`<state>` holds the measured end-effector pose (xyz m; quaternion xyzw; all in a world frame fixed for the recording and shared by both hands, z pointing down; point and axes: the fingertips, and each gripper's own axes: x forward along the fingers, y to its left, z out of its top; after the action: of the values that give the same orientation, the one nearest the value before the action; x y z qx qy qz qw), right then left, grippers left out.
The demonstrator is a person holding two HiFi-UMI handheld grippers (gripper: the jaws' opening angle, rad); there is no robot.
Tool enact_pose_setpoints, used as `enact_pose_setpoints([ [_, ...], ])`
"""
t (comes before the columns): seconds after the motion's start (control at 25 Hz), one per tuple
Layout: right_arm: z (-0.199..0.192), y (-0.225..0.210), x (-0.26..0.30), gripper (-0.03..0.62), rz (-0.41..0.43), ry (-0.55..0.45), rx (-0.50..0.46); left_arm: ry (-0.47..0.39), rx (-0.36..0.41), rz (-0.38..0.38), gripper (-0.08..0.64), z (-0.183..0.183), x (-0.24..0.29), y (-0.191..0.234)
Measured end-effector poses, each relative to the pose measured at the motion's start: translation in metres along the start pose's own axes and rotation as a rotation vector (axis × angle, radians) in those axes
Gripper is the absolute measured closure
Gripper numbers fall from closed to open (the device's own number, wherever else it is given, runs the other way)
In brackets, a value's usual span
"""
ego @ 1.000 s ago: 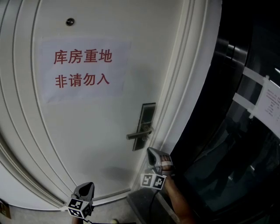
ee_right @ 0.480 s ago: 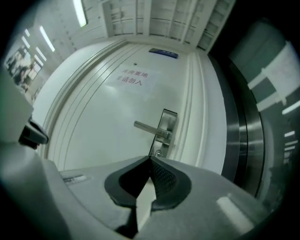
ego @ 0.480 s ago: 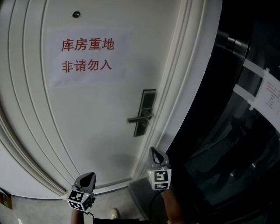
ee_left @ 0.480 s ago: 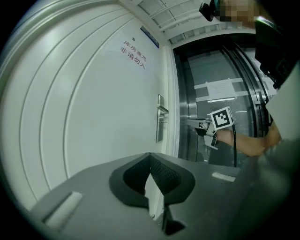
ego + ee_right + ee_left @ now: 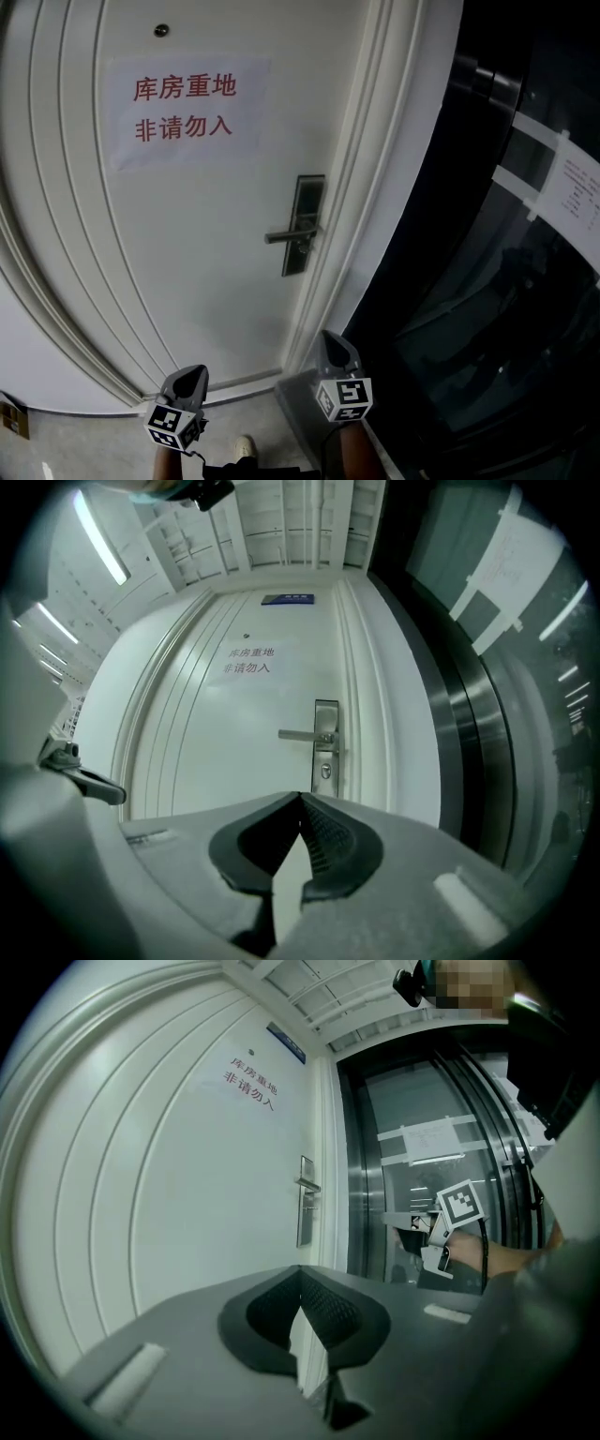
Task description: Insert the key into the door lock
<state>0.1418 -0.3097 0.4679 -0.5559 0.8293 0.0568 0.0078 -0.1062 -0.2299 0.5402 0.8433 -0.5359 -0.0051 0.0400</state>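
The head view shows the left gripper [image 5: 191, 373] and right gripper [image 5: 331, 337] held low, pointing at the white door [image 5: 187, 272], well below the door lock [image 5: 304, 225] at its right edge. The left gripper view shows its jaws pressed together, nothing between. Only the right gripper view shows the keyhole [image 5: 324, 772] under the handle [image 5: 305, 734]. Its jaws are pressed together too, and I cannot tell where the key is.

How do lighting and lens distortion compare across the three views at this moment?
Head view: dim, the white door bows at the edges, the glass wall is almost black. Left gripper view: heavy fisheye, dark corners. Right gripper view: brightest, ceiling strip light glares, lock plate is sharp.
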Motion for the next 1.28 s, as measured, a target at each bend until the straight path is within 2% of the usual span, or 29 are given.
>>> enact_pose_setpoints([
  [0.56,-0.026,0.013,-0.092,0.591,-0.018,0.010,0.029,0.001,0.048,-0.011,0.557,-0.002,-0.040,-0.046],
  [1.28,-0.047,0.035,-0.172,0.591,-0.008,0.055,0.040,-0.033,0.048,-0.005,0.557,-0.002,-0.084,-0.073],
])
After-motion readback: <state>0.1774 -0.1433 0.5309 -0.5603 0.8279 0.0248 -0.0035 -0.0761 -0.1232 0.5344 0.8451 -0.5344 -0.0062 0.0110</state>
